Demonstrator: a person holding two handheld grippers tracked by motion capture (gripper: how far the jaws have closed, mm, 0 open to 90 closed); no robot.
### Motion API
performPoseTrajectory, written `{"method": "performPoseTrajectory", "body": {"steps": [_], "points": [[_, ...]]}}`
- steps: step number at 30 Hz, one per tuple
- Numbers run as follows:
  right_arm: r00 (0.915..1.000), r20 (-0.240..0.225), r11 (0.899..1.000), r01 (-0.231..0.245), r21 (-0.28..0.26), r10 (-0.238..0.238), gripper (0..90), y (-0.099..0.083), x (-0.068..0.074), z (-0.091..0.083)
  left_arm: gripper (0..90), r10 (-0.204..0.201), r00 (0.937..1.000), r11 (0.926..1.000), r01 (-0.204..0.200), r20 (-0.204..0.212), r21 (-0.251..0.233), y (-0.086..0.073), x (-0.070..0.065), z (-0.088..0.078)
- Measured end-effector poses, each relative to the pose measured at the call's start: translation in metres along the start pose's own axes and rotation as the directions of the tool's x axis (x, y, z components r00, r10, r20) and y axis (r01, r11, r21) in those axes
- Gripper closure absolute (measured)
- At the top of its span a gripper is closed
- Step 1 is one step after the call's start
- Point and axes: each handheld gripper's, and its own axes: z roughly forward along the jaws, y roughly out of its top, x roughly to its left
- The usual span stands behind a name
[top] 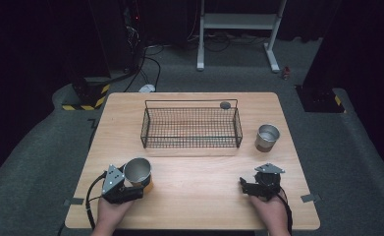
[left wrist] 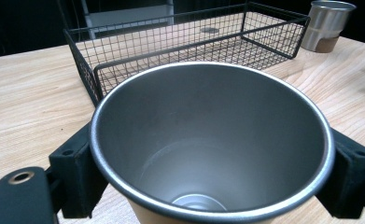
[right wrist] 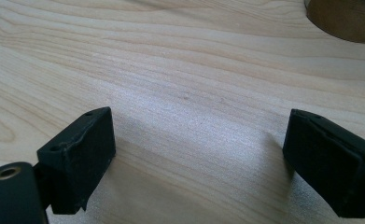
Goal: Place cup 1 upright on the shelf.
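So your left tongs are clamped on the steel cup, which stands on the tabletop at its near left. Likely it goes into the wire basket, which holds no cup yet. Your right tongs rest spread wide and hold nothing; the second cup waits beside the basket. Lifting and placing remain.

Dark lab: cabled equipment rack, hazard-taped stand bases, carpet.
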Motion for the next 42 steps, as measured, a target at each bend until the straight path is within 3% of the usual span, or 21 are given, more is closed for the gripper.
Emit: {"method": "performPoseTrajectory", "body": {"steps": [31, 42], "points": [[1.0000, 0.001, 1.000, -0.003, 0.000, 0.003, 9.1, -0.0001, 0.0003, -0.0001, 13.3, -0.003, 1.0000, 0.9996, 0.003, 0.004, -0.029, 0.0030, -0.0048, -0.0062], [1.0000, 0.000, 1.000, -0.002, 0.000, 0.002, 9.1, -0.0001, 0.0001, 0.0000, 13.3, -0.005, 0.9998, 0.9998, 0.005, 0.020, -0.019, 0.0036, -0.0071, -0.0047]]}}
